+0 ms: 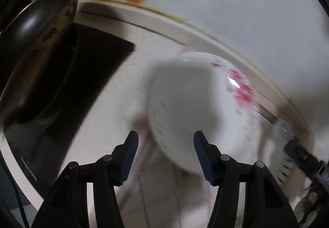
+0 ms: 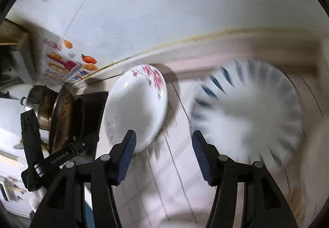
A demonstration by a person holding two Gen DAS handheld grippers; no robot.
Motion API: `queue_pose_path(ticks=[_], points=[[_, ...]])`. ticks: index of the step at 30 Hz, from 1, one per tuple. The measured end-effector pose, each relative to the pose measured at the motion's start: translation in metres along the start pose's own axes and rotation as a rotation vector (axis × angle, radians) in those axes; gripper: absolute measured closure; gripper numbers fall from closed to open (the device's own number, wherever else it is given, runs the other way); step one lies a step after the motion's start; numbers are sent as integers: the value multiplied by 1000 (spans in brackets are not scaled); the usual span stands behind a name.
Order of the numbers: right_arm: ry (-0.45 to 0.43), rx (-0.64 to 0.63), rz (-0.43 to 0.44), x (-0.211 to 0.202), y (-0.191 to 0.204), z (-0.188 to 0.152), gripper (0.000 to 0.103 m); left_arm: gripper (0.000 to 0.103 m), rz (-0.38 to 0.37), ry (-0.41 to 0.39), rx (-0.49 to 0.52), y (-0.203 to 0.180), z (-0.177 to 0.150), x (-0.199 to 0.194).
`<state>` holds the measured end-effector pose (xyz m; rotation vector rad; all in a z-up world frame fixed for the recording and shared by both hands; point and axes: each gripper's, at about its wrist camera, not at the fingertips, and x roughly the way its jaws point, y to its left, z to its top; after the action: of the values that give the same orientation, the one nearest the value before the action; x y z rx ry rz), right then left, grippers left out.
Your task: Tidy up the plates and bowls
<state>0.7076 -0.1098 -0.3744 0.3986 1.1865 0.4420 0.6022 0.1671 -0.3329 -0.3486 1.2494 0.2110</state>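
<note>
Dim indoor light, heavy motion blur, fisheye bending with dark corners, small glare on floral plate (image 1: 234, 82)

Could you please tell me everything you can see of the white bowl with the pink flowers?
The white bowl looks like glossy glazed ceramic, with pink flower sprays near one side of its rim and faint grey marks opposite. It appears empty and lies on the pale tiled counter, between a dark stovetop and a blue-patterned plate. Motion blur softens its edges. Neither hand-held gripper grips it.
</note>
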Motion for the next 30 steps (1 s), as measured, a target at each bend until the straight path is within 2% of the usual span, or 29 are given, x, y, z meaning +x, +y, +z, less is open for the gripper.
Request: queue_pose_path(ticks=[5, 8, 9, 10, 11, 12, 13, 16, 23, 30], points=[[51, -14, -34, 69, 10, 45, 43, 49, 39, 59, -6, 12, 26, 42], [75, -19, -55, 97, 7, 56, 47, 49, 54, 88, 34, 9, 35, 63], [80, -22, -59, 105, 7, 58, 57, 51, 53, 90, 56, 7, 37, 68], [92, -31, -63, 113, 6, 60, 68, 62, 40, 76, 63, 6, 38, 68], [98, -35, -72, 118, 6, 60, 75, 78, 23, 57, 66, 5, 38, 66], [96, -43, -78, 124, 6, 62, 86, 79, 20, 50, 72, 4, 39, 65], [89, -51, -68, 125, 7, 61, 91, 80, 30, 48, 74, 3, 39, 64], [63, -107, -107, 127, 16, 59, 90, 82, 24, 36, 64, 6, 38, 63], [56, -118, -121, 122, 17, 57, 90, 85, 30, 17, 89, 3, 31, 52], [22, -118, -108, 88, 19, 51, 90, 85, -5, 7, 102, -1, 33, 30]])
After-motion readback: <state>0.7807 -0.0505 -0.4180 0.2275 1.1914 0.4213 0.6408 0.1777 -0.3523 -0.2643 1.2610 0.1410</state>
